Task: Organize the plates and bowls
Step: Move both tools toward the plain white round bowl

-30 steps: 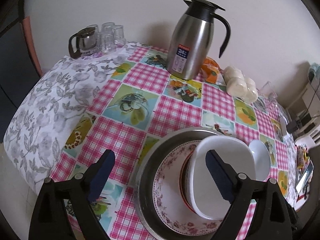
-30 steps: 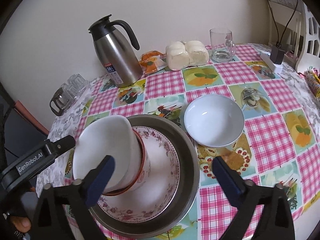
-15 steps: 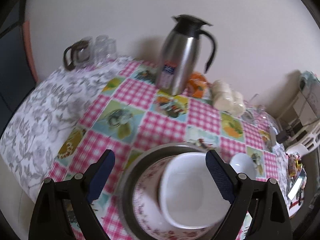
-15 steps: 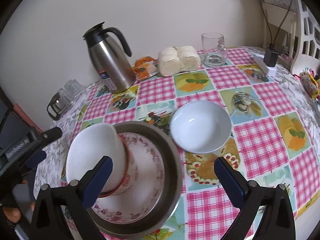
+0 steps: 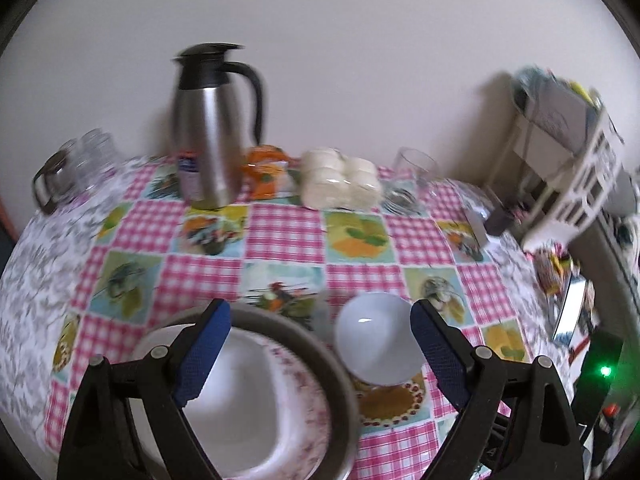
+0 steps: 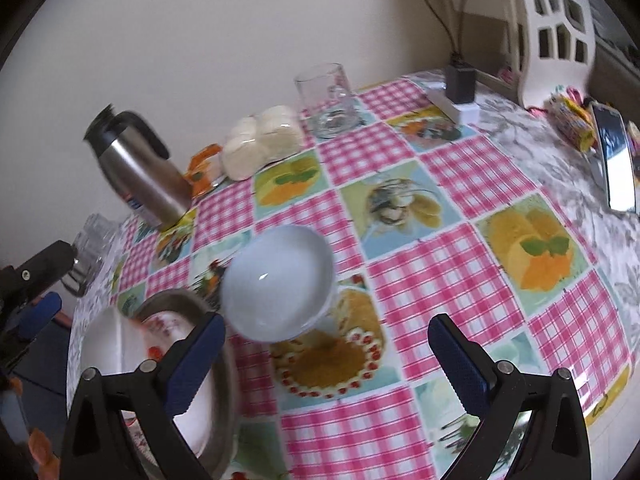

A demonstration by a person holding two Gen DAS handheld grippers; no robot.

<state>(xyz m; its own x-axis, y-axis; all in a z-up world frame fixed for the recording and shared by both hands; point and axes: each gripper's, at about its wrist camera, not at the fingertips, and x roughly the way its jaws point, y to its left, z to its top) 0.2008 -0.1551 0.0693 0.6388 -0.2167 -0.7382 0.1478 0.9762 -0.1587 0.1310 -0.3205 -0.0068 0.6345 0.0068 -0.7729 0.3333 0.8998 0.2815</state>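
Fingers [image 5: 208,354] of the left gripper [image 5: 320,354] spread wide and empty; the right gripper [image 6: 326,364] likewise. The white bowl [image 5: 374,342] sits at one o'clock of the left gripper, beside the steel basin [image 5: 336,372]. Only the right view shows a phone [image 6: 618,160]. A second earlier, the left gripper framed the basin's stacked dishes [image 5: 236,396].
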